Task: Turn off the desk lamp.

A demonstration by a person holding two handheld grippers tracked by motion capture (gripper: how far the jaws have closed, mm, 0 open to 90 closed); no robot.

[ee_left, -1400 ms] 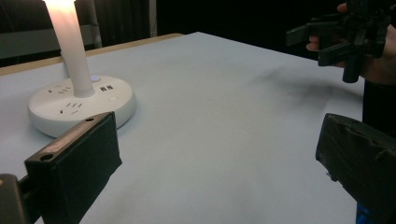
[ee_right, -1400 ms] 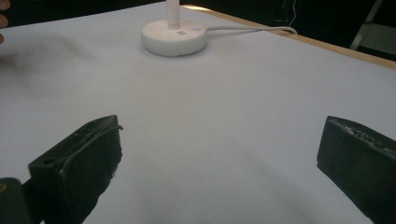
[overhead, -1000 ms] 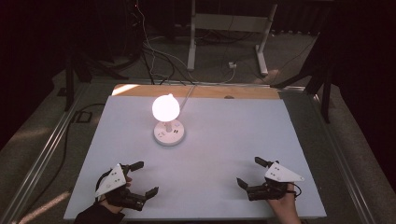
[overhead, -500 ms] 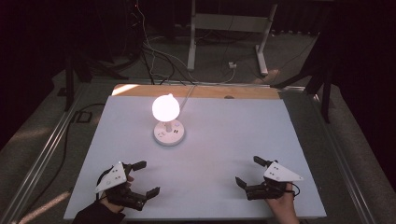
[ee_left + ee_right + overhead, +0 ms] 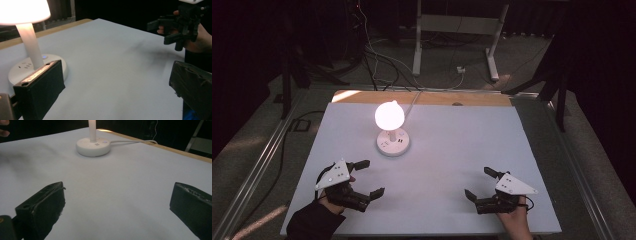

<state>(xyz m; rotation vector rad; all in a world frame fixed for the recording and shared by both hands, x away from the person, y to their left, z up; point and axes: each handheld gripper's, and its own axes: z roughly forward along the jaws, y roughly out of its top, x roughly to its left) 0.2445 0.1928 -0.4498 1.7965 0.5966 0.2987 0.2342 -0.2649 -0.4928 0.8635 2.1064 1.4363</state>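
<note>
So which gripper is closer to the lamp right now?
Left. The left gripper sits just in front of the lamp, slightly to its left. The right gripper is far off to the lamp's right, near the table's front edge.

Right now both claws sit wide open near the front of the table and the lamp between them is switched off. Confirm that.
Not quite: the lamp is switched on. In the high view its round shade glows bright white above the base. The rest holds: the left claw and the right claw both sit wide open and empty near the front of the table.
</note>
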